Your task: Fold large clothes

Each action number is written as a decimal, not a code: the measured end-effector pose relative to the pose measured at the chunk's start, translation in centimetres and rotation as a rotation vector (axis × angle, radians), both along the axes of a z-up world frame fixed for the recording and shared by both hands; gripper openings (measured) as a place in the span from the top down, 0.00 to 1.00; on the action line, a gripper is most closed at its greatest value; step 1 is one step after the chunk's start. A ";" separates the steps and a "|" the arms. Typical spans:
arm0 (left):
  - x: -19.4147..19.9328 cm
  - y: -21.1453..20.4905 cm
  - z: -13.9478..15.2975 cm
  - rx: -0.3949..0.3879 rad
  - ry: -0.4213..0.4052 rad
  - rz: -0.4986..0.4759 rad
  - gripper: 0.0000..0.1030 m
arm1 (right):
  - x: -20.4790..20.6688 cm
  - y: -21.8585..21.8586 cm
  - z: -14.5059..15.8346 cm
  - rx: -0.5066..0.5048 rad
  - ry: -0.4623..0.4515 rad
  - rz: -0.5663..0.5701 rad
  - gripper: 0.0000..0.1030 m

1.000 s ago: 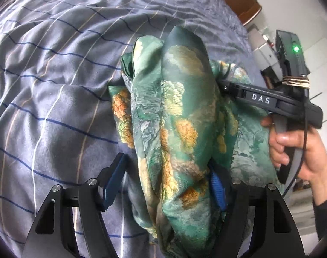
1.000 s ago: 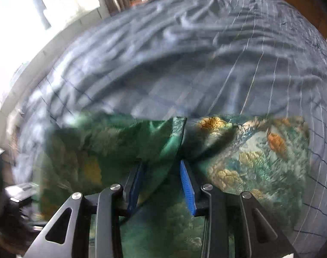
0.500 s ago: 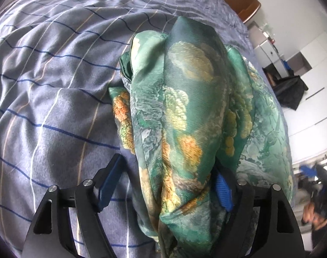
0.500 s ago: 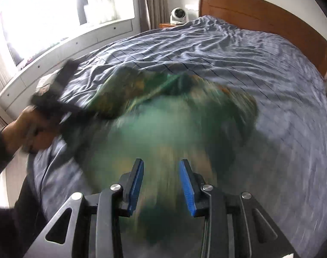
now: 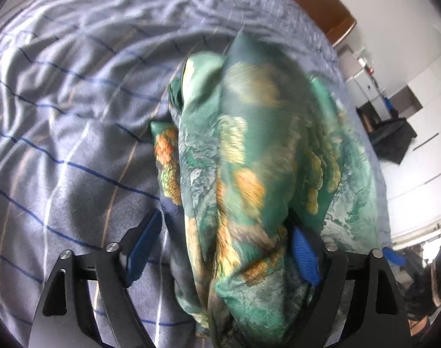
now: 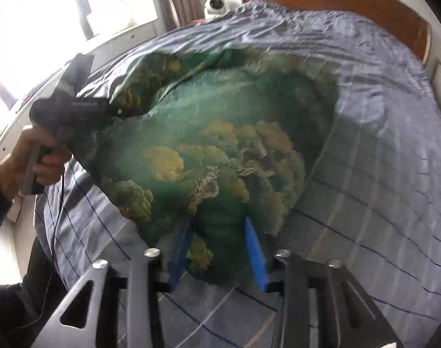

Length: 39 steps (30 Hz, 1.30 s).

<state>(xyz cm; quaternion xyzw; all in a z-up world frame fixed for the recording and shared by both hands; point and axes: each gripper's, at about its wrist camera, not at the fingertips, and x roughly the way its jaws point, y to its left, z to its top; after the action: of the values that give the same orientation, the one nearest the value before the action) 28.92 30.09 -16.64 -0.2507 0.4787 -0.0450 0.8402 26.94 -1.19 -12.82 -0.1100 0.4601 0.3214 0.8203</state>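
A large green garment [image 5: 249, 145] with a yellow and orange print lies bunched on the bed. In the left wrist view it runs between the fingers of my left gripper [image 5: 223, 252], whose jaws are opening. The cloth leans on the right pad [image 5: 304, 258], and the left pad [image 5: 142, 246] stands apart from it. In the right wrist view the garment [image 6: 220, 145] spreads out in a wide hump. A fold of it sits between the blue pads of my right gripper [image 6: 217, 253], whose jaws are also opening. A hand [image 6: 32, 156] holds the left gripper's body [image 6: 75, 107] at the garment's far left edge.
The bed cover [image 6: 380, 174] is grey-blue with thin dark and pale lines, and wrinkled. A wooden headboard [image 6: 336, 0] stands behind it. A bright window [image 6: 46, 14] and a small white device [image 6: 216, 4] are at the back left. White cupboards and a dark bag [image 5: 391, 136] stand beyond the bed's edge.
My right gripper has swung away from the left one across the bed, drawing cloth with it, and its jaws have widened. The left jaws have also widened around the bunched cloth.
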 end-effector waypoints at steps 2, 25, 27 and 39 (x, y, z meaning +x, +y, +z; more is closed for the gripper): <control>-0.8 -0.1 1.2 0.004 -0.034 0.013 0.14 | -1.0 -1.3 1.9 0.044 -0.043 -0.030 0.23; -13.5 -7.7 7.2 0.556 -0.116 -0.209 0.01 | -6.6 -10.6 6.2 0.135 -0.302 -0.219 0.18; -14.3 -8.1 5.6 0.581 -0.032 -0.253 0.01 | -6.8 -10.6 6.0 0.131 -0.305 -0.210 0.17; -14.6 -3.3 10.2 0.317 -0.082 -0.147 0.01 | -7.9 -10.1 4.1 0.108 -0.224 -0.133 0.17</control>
<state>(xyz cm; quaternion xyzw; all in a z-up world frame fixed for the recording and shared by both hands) 14.36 26.83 -6.43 -0.0773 0.4622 -0.0405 0.8825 19.07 -11.31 -8.69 -0.0702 0.3540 0.2763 0.8907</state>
